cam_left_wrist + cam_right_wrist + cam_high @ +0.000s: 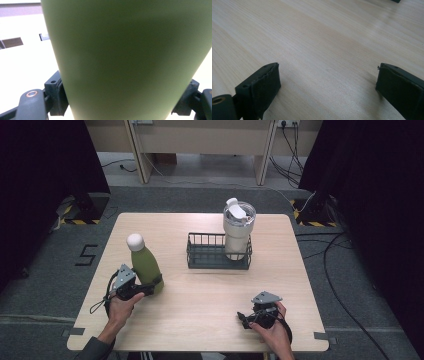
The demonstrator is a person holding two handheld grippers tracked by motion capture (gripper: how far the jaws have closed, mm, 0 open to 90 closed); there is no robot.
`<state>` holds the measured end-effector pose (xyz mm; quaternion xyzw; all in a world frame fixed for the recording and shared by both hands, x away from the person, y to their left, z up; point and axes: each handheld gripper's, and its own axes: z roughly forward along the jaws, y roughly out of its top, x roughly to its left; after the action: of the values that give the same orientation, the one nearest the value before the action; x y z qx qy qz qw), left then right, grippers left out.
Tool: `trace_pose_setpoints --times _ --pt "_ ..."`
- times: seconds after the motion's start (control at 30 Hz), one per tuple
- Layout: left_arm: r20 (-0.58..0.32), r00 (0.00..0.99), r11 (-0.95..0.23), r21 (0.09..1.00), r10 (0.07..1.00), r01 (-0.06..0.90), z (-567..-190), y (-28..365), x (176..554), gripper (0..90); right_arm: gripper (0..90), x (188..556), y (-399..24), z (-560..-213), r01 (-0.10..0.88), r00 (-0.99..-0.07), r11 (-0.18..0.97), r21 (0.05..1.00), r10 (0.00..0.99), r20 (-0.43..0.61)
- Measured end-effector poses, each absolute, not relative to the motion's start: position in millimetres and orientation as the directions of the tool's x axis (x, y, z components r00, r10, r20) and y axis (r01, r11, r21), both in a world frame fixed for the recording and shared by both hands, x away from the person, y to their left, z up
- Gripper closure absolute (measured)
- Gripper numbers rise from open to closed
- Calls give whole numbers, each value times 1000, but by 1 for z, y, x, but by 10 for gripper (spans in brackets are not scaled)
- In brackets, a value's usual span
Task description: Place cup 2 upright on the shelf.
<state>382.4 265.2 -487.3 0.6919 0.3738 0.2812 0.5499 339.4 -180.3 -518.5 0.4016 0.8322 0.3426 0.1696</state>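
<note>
Right gripper idle near front edge, jaws wide, empty; left gripper clamped on green bottle, upright on table, left of basket w/ tumbler; bottle grasped, transfer prob. remaining.

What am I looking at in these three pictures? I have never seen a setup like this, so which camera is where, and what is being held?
A person sits at a wooden table, holding a hand-operated two-jaw gripper in each hand. The high view looks down from above. The other two views come from cameras riding on the grippers, looking along their black jaws. The left gripper is clamped around a green bottle with a white cap; close up, the green bottle sits between the jaws. The right gripper is open over bare wood, holding nothing. Farther back, a white tumbler stands in a dark wire basket.
</note>
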Motion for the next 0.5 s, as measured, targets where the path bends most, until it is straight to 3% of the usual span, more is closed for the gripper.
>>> trace_pose_setpoints --times 0.5 --pt "-12 602 -139 969 799 204 -471 257 383 205 51 340 -180 -519 555 -617 441 706 787 -6"
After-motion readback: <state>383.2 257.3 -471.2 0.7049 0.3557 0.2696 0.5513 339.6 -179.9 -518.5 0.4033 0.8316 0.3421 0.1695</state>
